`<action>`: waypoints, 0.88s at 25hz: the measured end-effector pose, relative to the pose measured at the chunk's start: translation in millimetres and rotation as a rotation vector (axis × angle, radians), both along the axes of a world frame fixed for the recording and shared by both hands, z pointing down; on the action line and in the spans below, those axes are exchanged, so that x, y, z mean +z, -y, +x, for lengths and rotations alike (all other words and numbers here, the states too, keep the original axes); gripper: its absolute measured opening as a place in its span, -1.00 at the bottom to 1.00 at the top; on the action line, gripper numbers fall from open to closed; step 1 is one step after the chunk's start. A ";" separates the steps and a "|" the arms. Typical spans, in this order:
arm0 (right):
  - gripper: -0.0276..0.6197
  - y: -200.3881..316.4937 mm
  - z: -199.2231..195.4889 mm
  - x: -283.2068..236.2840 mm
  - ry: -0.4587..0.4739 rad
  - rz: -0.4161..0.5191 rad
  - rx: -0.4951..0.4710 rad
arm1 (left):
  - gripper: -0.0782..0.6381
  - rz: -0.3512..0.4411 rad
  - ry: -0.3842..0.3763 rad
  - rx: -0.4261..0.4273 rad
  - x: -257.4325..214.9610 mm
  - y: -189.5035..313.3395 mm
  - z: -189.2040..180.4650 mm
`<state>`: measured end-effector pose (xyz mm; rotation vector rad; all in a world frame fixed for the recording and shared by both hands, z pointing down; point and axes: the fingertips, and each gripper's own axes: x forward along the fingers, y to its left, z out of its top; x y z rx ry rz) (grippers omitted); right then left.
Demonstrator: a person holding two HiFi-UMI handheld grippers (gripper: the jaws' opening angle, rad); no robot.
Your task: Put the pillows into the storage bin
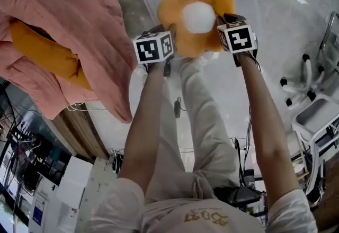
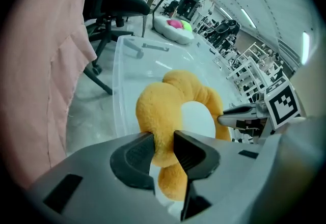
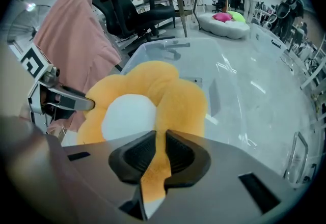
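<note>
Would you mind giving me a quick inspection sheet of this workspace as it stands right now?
Surface: pale glossy floor; the bin stands on it.
Job's things: flower pillow, orange with a white centre, held apparently above the clear storage bin; an orange cushion lies in the cloth at left.
Clutter: pink cloth draped beside the bin.
Grippers: left gripper and right gripper each shut on a petal of the pillow.
Cables: dark cable on the floor by the person's leg.
Surroundings: chair base and white rack at right.
</note>
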<state>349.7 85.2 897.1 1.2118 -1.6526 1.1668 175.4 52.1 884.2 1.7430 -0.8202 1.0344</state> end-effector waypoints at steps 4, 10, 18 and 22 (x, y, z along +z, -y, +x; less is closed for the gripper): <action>-0.69 10.2 -7.9 6.0 0.009 -0.006 0.002 | -0.41 0.014 0.014 -0.022 8.2 7.7 -7.8; -0.76 19.2 -11.0 16.0 0.028 0.022 0.024 | -0.40 0.038 0.033 -0.025 23.2 11.0 -15.9; -0.72 18.3 -25.4 19.0 0.048 0.040 0.011 | 0.41 -0.063 0.099 0.022 54.5 -15.5 -15.8; -0.66 8.5 -34.5 15.7 0.061 0.048 0.019 | 0.40 -0.041 0.113 0.041 48.0 -22.2 -21.4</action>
